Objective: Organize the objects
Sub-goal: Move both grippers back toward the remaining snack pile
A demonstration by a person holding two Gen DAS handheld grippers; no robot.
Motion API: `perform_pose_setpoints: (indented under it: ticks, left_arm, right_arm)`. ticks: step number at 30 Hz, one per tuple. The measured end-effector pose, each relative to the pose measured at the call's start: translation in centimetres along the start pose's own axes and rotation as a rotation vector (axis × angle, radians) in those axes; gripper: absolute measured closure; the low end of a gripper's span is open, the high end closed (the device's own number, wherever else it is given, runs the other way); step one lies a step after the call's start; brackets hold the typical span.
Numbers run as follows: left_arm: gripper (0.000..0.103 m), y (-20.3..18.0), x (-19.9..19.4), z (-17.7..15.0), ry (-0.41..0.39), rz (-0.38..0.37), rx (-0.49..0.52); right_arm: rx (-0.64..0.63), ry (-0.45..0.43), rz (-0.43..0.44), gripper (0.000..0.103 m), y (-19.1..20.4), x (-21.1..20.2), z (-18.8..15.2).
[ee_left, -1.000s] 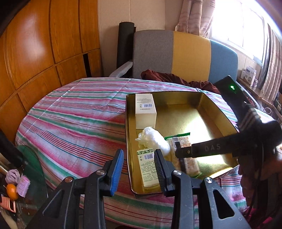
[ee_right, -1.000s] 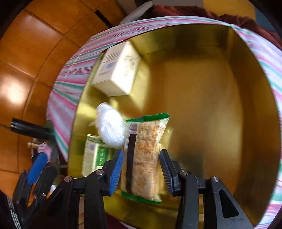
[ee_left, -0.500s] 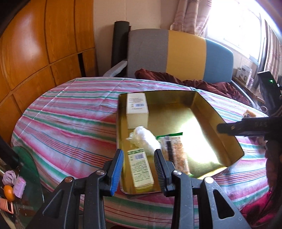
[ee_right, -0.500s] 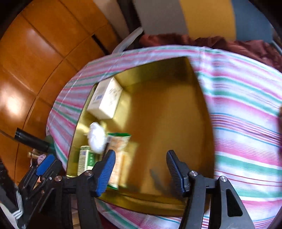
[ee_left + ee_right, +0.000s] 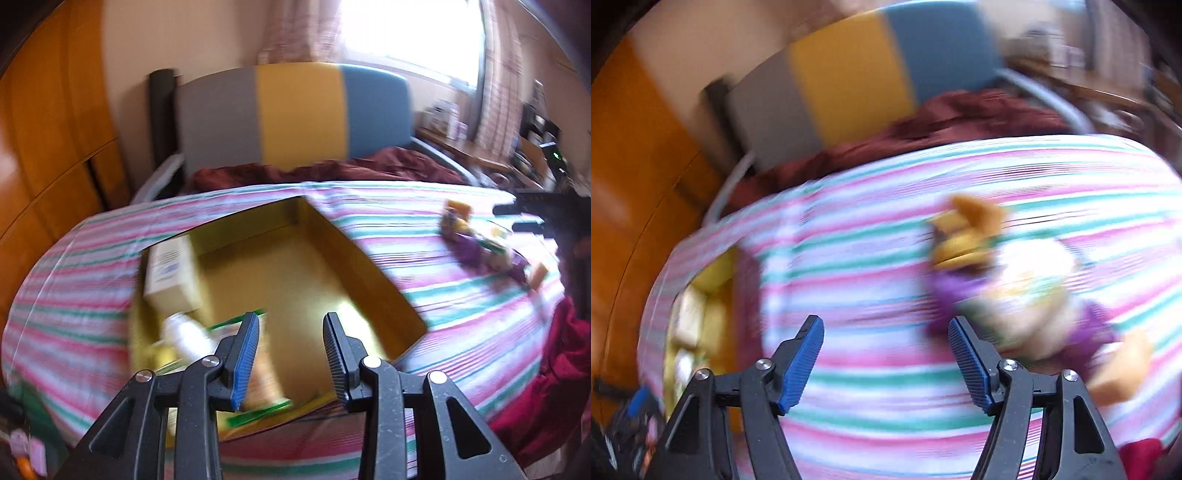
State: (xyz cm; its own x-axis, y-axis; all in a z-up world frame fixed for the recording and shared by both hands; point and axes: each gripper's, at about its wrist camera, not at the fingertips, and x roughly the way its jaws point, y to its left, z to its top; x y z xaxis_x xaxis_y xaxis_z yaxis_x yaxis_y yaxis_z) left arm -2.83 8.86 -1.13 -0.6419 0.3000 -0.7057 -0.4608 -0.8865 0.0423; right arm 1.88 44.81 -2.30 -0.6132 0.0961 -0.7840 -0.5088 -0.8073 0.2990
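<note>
A gold tray lies on the striped tablecloth. It holds a cream box, a white bag and a cracker packet. My left gripper hovers over the tray's near end, its jaws a narrow gap apart with nothing gripped. A purple and yellow plush toy lies on the cloth right of the tray, also visible as the toy. My right gripper hangs just left of the toy, its jaws opening wide with only cloth between them. The tray sits at its far left.
A chair with a grey, yellow and blue back stands behind the table, with a maroon cloth on its seat. Wooden wall panels rise on the left. Red fabric lies at the table's near right edge.
The right gripper let go of the cracker packet, left the tray and swung right over the cloth to the plush toy, jaws widening. The left gripper swung right along the tray.
</note>
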Motion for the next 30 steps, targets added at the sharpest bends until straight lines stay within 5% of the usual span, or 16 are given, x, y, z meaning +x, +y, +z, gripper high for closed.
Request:
perform_pose_setpoints:
  ticks: [6, 9, 15, 23, 30]
  left_arm:
    - [0.067, -7.6, 2.0, 3.0, 0.023, -0.16, 0.149]
    - [0.065, -11.5, 3.6, 4.6, 0.055, -0.257, 0.201]
    - [0.058, -18.4, 7.0, 7.2, 0.11, -0.416, 0.272]
    - [0.057, -24.4, 11.2, 10.0, 0.156, -0.497, 0.356]
    - [0.042, -28.4, 15.4, 11.7, 0.233, -0.548, 0.386]
  right_arm:
    - [0.266, -0.147, -0.132, 0.029, -10.4, -1.5, 0.9]
    - [0.452, -0.156, -0.084, 0.027, -13.9, -1.6, 0.6]
    - [0.489, -0.143, -0.022, 0.021, -14.3, -1.1, 1.0]
    - [0.52, -0.15, 0.033, 0.019, -14.5, -1.0, 0.6]
    - [0.524, -0.134, 0.086, 0.019, -14.5, -0.7, 0.5]
